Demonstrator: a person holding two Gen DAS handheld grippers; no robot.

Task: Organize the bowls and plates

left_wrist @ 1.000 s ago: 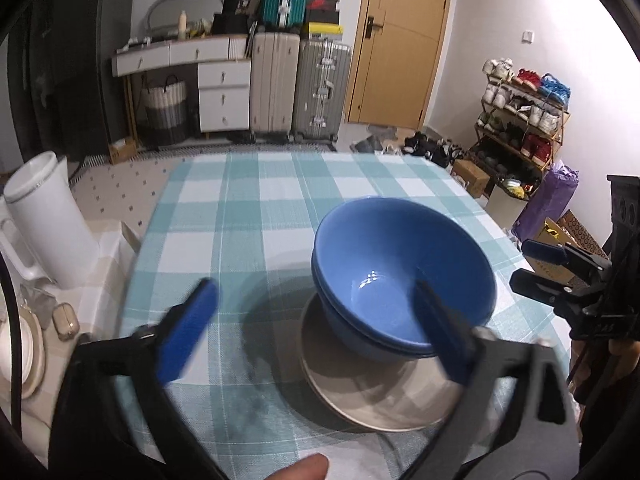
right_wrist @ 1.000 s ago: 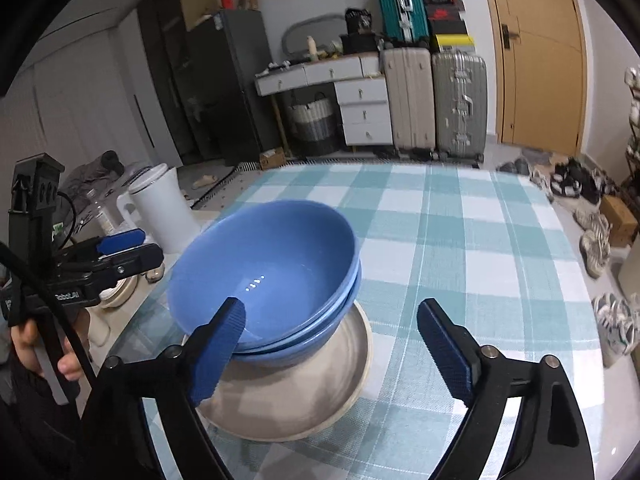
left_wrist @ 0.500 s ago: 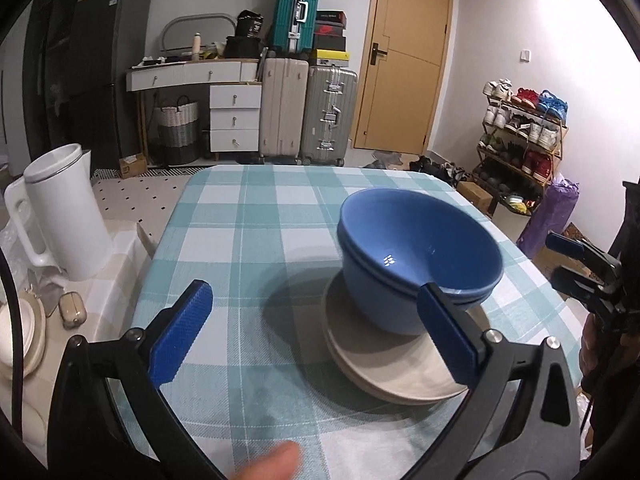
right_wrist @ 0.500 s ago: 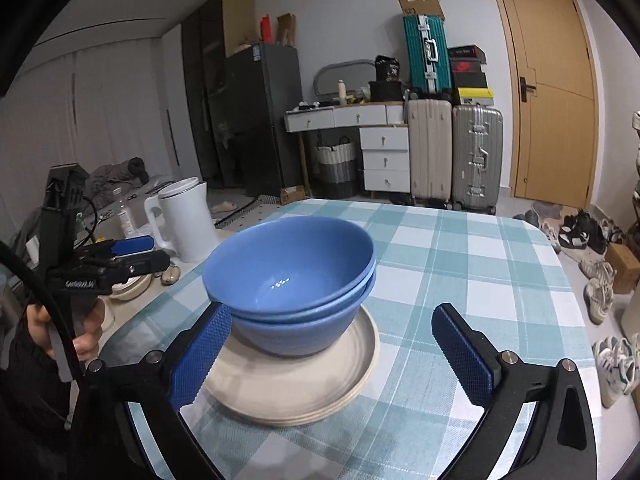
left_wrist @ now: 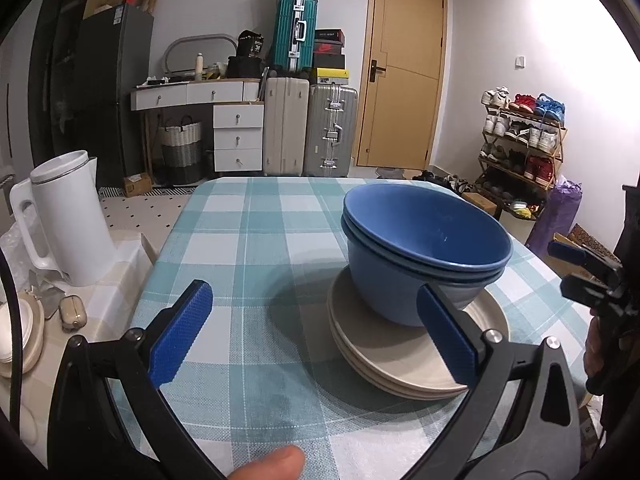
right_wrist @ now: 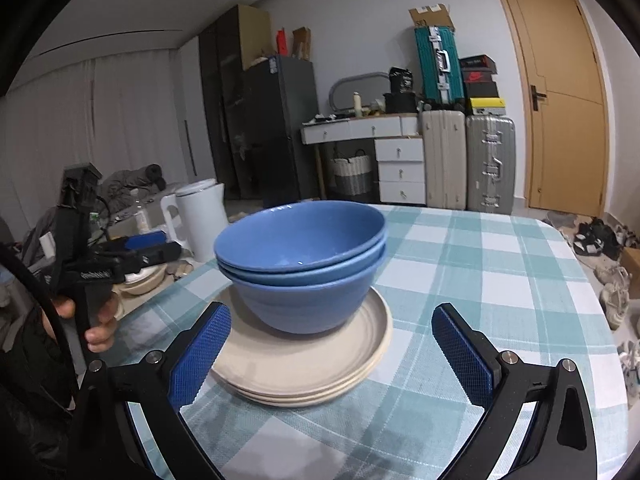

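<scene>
- Holding both tools off the table, you've got the left gripper [left_wrist: 316,332] spread wide with nothing between its blue pads, and the right gripper [right_wrist: 332,356] spread just as wide and empty
- You've pulled both back and dropped lower since a second ago: the view has gone from looking down into the bowls to nearly level with them, and no pad touches crockery now
- Two blue bowls [right_wrist: 304,264] sit nested, upright, on the stacked beige plates [right_wrist: 312,364], one pile on the checked tablecloth [left_wrist: 256,240], towards your right side of it
- That reads, to my eye, as the stacking done and you backing off
- Further out, a white kettle [left_wrist: 68,216] stands well apart on the side surface at your left
- Writing: a red swoosh shows on a shoebox [right_wrist: 478,76] above the suitcases; the print on the left tool's handle is too small to read
</scene>
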